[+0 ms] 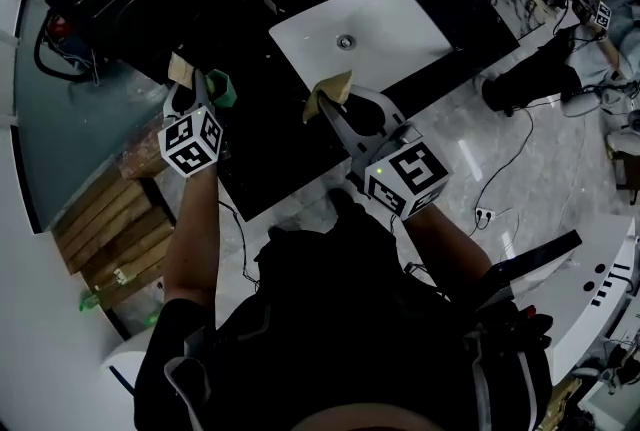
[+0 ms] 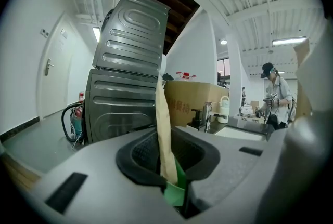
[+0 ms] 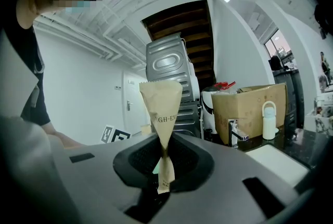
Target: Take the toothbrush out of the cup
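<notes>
While both grippers hang over the black counter's (image 1: 250,159) front edge, left gripper (image 2: 167,161) is clamped on a tan paper strip (image 2: 165,129) with a green piece (image 2: 177,190) at its base; can't tell if that's the toothbrush. Right gripper (image 3: 164,168) pinches a printed paper packet (image 3: 161,101), upright. White sink (image 1: 395,29) just beyond, cardboard box (image 3: 250,108) further back.
</notes>
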`<state>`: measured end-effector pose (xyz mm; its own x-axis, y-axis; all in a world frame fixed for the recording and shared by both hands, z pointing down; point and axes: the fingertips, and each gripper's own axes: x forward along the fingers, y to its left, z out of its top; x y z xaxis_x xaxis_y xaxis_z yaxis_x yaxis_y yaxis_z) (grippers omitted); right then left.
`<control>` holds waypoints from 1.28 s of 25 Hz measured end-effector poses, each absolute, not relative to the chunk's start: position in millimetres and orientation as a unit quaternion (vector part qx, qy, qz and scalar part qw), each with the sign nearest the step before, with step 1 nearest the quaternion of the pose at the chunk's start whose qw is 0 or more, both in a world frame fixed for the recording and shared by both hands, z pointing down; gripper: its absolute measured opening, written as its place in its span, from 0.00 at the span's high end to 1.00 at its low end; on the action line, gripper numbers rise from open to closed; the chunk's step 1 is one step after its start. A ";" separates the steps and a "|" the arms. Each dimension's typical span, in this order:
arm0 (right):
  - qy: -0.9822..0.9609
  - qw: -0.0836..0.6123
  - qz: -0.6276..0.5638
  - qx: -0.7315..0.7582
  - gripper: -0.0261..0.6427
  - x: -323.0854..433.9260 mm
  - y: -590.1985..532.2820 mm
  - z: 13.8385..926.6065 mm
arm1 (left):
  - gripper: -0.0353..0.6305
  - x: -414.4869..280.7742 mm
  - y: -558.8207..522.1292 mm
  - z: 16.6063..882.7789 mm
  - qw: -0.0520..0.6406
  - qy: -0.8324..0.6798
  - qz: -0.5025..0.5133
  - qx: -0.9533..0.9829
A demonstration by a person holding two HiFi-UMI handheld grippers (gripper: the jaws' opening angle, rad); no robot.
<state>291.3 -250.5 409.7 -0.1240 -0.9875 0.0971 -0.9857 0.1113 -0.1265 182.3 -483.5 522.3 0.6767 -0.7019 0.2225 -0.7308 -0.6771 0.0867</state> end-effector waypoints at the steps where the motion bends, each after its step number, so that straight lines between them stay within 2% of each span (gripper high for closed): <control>1: 0.747 0.007 -0.080 -0.660 0.89 290.6 -250.7 409.5 | 0.87 181.0 -484.4 519.9 0.086 -0.396 0.083 0.911; 19: 0.781 0.038 -0.047 -0.622 0.89 274.9 -259.7 360.6 | 0.89 143.2 -425.7 389.7 0.051 -0.375 -0.004 0.926; 32: 0.808 0.041 -0.039 -0.587 0.89 256.0 -272.3 352.2 | 0.90 93.6 -345.5 365.8 0.038 -0.389 0.006 0.920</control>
